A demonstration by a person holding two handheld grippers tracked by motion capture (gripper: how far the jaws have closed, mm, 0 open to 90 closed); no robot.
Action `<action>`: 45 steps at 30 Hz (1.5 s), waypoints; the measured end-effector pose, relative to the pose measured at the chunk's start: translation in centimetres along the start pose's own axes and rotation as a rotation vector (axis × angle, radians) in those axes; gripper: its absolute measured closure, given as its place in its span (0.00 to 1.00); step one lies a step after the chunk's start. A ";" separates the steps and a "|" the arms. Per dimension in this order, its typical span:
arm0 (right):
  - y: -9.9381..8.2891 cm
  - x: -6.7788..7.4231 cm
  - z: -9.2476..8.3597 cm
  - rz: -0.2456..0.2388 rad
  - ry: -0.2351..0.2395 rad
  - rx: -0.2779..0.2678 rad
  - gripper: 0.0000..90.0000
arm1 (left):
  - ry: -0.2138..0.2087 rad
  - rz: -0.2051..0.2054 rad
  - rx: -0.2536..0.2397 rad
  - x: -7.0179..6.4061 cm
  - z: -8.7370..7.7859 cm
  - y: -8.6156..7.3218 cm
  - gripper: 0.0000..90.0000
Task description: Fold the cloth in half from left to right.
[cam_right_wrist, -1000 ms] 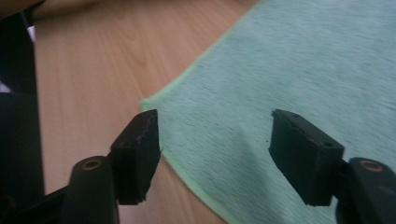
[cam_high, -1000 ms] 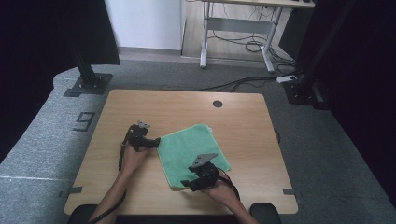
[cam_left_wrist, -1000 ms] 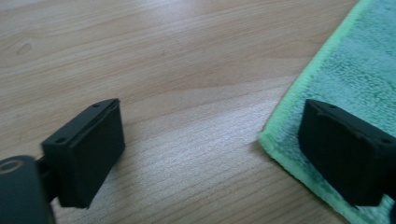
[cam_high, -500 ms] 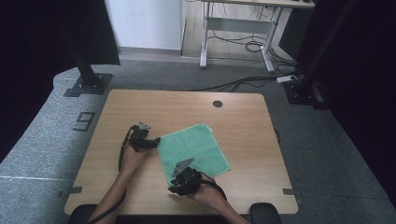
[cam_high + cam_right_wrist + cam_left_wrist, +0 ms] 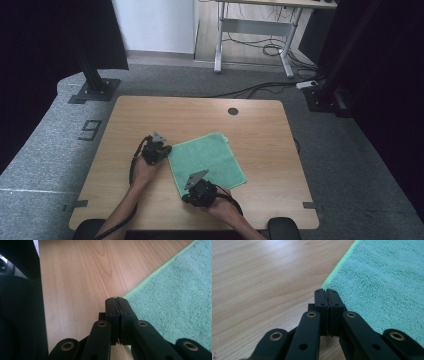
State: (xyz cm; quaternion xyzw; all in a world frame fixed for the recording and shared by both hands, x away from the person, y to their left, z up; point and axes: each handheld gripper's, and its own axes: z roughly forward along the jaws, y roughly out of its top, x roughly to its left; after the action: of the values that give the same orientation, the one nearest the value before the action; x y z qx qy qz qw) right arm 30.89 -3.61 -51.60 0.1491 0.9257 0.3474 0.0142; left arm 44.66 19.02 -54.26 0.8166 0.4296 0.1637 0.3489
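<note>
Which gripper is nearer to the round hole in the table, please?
Left. The left gripper sits at the green cloth's left corner, closer to the round hole. The right gripper is at the cloth's near corner, farther away.

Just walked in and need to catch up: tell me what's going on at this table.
A person is working a green towel lying flat on a wooden table, with a two-jaw gripper in each hand. The left gripper sits at the towel's left corner, the right gripper at its near corner. Both sets of jaws have just been closing and now stand together right at the towel's edge. Whether they have actually pinched the cloth is hard to tell, and the towel is not yet lifted or folded.
</note>
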 end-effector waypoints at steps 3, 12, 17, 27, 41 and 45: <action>0.2 0.1 0.4 0.009 0.024 -0.004 0.97 | 0.002 -0.014 0.012 0.5 -0.6 -0.1 0.98; 1.9 1.4 1.8 -0.039 0.055 -0.007 0.97 | -0.003 -0.052 0.030 1.1 -2.9 -0.7 0.97; 2.6 2.1 1.9 -0.061 0.063 -0.019 0.97 | 0.012 -0.034 0.049 1.2 -4.1 -0.7 0.97; 1.6 1.3 -0.7 -0.032 0.009 -0.084 0.97 | -0.013 -0.014 0.013 0.3 -3.9 2.5 0.97; -2.3 -1.4 -5.3 0.065 -0.110 -0.150 0.97 | -0.048 0.042 -0.030 -1.9 -0.8 6.4 0.97; -3.2 -2.0 -5.9 0.085 -0.129 -0.150 0.97 | -0.050 0.055 -0.023 -2.4 -0.1 6.9 0.97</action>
State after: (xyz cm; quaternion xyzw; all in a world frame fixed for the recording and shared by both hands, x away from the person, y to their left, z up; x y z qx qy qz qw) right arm 31.19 -10.28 -49.33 0.2088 0.8871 0.4057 0.0702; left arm 47.30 14.46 -49.22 0.8279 0.3961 0.1577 0.3644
